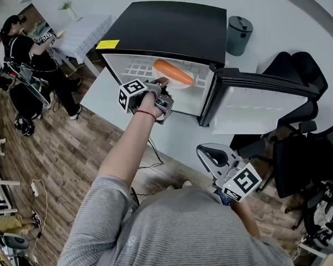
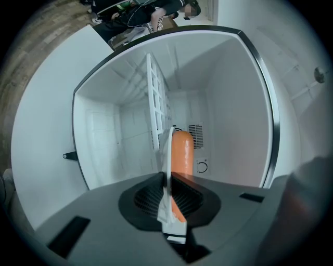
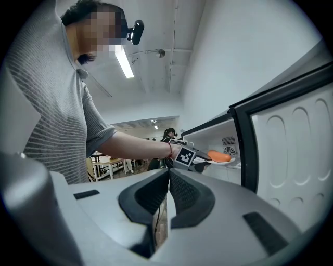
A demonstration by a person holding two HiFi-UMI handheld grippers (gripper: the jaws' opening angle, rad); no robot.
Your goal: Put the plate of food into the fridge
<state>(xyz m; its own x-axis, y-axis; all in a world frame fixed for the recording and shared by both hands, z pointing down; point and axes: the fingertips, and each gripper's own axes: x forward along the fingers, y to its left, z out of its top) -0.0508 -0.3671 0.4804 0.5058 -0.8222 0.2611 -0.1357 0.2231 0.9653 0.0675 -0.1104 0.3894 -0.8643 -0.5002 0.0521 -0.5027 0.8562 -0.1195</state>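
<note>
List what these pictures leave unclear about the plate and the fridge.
- Whether the plate touches the wire shelf: in the head view the left gripper covers its near rim, and the left gripper view shows it edge-on.
- The yellow label on the fridge: head view, too small to read.
- The round mark on the fridge's back wall: left gripper view, too small.

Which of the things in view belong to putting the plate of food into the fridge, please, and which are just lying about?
Part of the job:
- plate, gripped at its rim by the left tongs
- orange food on it
- open fridge
- its door

Lying about:
- lidded bin
- black office chair
- right tongs, shut and empty, not in use
</note>
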